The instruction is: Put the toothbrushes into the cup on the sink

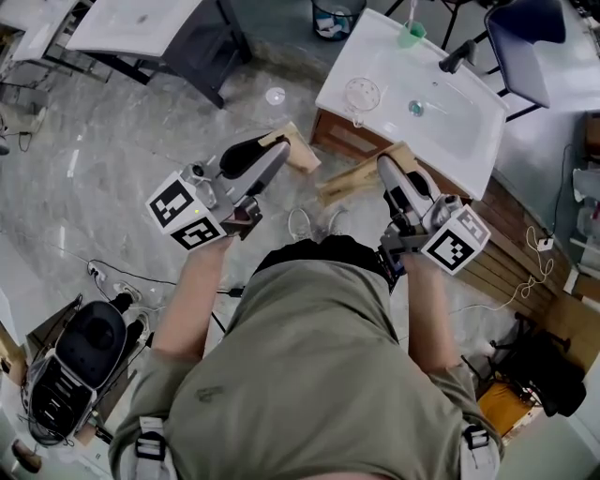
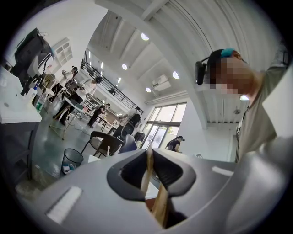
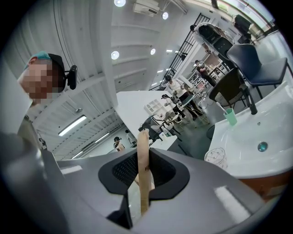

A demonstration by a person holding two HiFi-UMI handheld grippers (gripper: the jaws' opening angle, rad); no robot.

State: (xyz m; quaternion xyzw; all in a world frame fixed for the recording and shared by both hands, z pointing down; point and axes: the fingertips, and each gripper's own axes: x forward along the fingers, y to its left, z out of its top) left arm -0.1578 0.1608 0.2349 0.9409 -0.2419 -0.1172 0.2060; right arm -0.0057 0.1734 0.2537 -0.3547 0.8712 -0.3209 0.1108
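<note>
In the head view my left gripper (image 1: 279, 148) is shut on a tan, wooden-looking toothbrush (image 1: 302, 153) that sticks out past its jaws. My right gripper (image 1: 384, 165) is shut on a second tan toothbrush (image 1: 349, 182). Both hover over the floor, just short of the white sink (image 1: 469, 131). A clear glass cup (image 1: 362, 94) stands on the sink's left part. The left gripper view shows the jaws (image 2: 149, 153) closed on the thin tan handle (image 2: 147, 170). In the right gripper view the jaws (image 3: 143, 155) pinch the handle (image 3: 143, 164), with the cup (image 3: 215, 158) and the sink (image 3: 270, 132) beyond at right.
A green cup (image 1: 411, 35) and a black faucet (image 1: 457, 56) stand at the sink's far edge. A waste bin (image 1: 336, 17) and a dark chair (image 1: 525, 37) are behind it. A small clear object (image 1: 275, 96) lies on the floor. Equipment and cables (image 1: 84, 352) sit lower left.
</note>
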